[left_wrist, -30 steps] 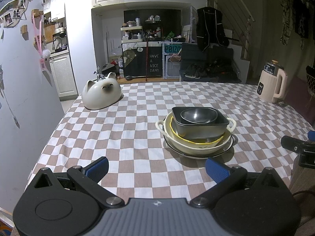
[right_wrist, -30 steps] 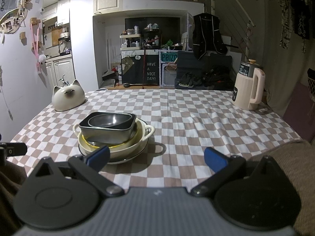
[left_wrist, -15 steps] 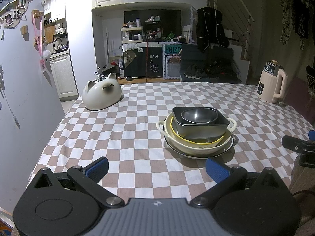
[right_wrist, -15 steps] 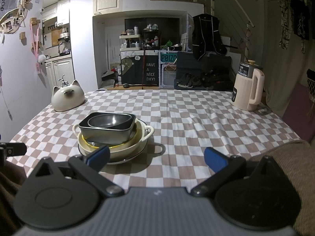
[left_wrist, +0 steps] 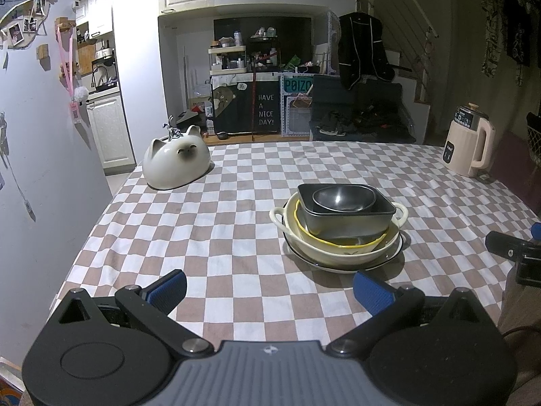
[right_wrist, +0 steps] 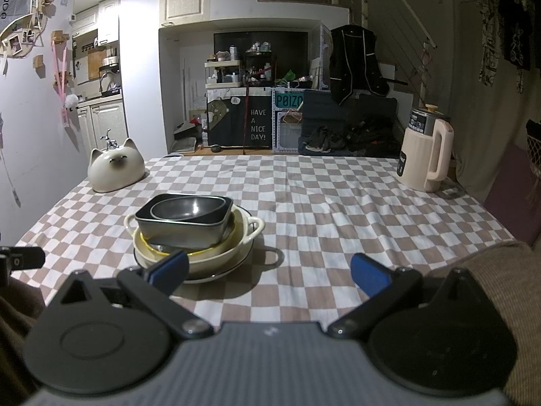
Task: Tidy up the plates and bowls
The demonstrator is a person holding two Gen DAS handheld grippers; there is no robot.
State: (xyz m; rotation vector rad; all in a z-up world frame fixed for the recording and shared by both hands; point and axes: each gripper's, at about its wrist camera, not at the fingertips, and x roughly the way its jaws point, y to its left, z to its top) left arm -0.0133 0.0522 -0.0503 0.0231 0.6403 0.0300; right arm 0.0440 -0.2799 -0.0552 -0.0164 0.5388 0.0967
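Nothing had shifted in the last second; both grippers' jaws stayed apart, empty; the nested stack (left_wrist: 341,226) sat at one o'clock, seemingly finished.

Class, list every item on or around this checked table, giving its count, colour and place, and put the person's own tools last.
Small round bowl: one, dark grey, top of the stack, inside the rectangular dish.
Rectangular dish: one, dark grey, nested in the yellow-rimmed bowl.
Yellow-rimmed bowl: one, under the dish.
Two-handled bowl: one, cream, beneath it.
Plate: one, white with dark rim, bottom of the stack.
Cat-shaped dish: one, cream, far left.
Kettle: one, cream, far right.
Tablecloth: one, brown-and-white checks.
Left gripper: open, empty.
Right gripper: open, empty.
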